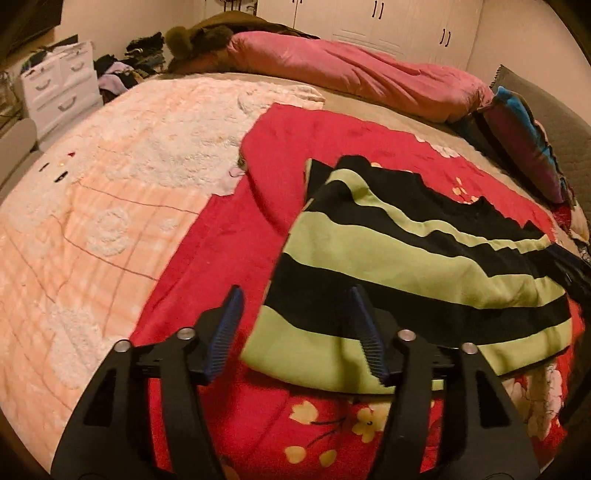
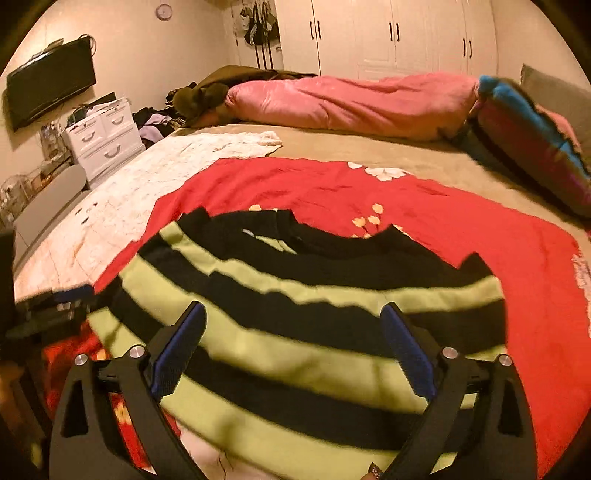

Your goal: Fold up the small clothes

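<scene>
Lying flat, striped shirt (image 2: 295,332) collar faces wardrobe (image 2: 388,33).

Left gripper (image 1: 293,332): matte black plastic frame, triangular cut-outs in both arms, two round silver screw heads per side, ribbed blue pads (image 1: 227,332) lining inner faces. Right gripper (image 2: 293,349): same black frame, silver screws, blue pads (image 2: 179,350) with fine dotted texture.

No readable text, label, brand, number or sign shows in either view. The small pale tag inside the neck of the green-and-black striped knit top (image 2: 248,232) is too blurred to read, and the round wall clock (image 2: 163,12) is too small.
</scene>
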{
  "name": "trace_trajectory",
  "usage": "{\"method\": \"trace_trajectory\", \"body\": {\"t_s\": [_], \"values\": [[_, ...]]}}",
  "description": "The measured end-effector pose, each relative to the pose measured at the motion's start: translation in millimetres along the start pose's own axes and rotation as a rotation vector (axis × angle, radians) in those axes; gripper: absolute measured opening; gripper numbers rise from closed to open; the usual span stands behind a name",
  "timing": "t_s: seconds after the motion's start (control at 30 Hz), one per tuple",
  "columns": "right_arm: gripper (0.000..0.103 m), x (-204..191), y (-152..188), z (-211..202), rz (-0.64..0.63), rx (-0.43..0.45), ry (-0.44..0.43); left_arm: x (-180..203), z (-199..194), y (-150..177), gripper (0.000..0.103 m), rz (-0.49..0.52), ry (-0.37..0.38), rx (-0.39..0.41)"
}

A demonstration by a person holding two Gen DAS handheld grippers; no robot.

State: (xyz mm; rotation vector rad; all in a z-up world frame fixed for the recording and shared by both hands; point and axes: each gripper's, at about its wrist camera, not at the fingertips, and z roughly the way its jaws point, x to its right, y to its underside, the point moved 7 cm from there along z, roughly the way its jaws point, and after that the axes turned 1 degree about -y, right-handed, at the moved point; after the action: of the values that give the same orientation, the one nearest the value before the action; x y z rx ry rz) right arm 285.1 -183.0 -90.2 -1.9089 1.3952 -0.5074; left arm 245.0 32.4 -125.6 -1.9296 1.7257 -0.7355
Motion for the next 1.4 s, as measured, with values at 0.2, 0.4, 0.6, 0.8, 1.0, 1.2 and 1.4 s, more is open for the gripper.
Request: {"method": "trace_trajectory", "body": {"t_s": [0.2, 0.4, 0.6, 0.8, 1.0, 1.2, 1.4], "values": [[0.099, -14, 25, -18, -0.009, 0.006, -0.012, -8, -4, -1, 0.069, -0.024, -0.027, 0.010], [0.099, -41, 35, -26, -0.084, 0.023, -0.016, -6, -6, -1, 0.080, -0.029, -0.031, 0.013], [0.099, -66, 43, -24, -0.154, 0.026, -0.028, -5, -12, -3, 0.087, -0.026, -0.029, 0.034], [0.099, -95, 53, -14, -0.250, 0.010, -0.047, -42, -13, -8, 0.088, -0.138, -0.027, 0.039], [0.099, -133, 65, 10, -0.360, -0.028, -0.061, -80, -14, -7, 0.088, -0.292, -0.028, 0.035], [0.099, -167, 71, 40, -0.445, -0.060, -0.072, -92, -9, -10, 0.088, -0.391, 0.036, 0.009], [0.098, -185, 70, 66, -0.470, -0.084, -0.070, -88, -3, -33, 0.088, -0.463, 0.129, -0.004]]}}
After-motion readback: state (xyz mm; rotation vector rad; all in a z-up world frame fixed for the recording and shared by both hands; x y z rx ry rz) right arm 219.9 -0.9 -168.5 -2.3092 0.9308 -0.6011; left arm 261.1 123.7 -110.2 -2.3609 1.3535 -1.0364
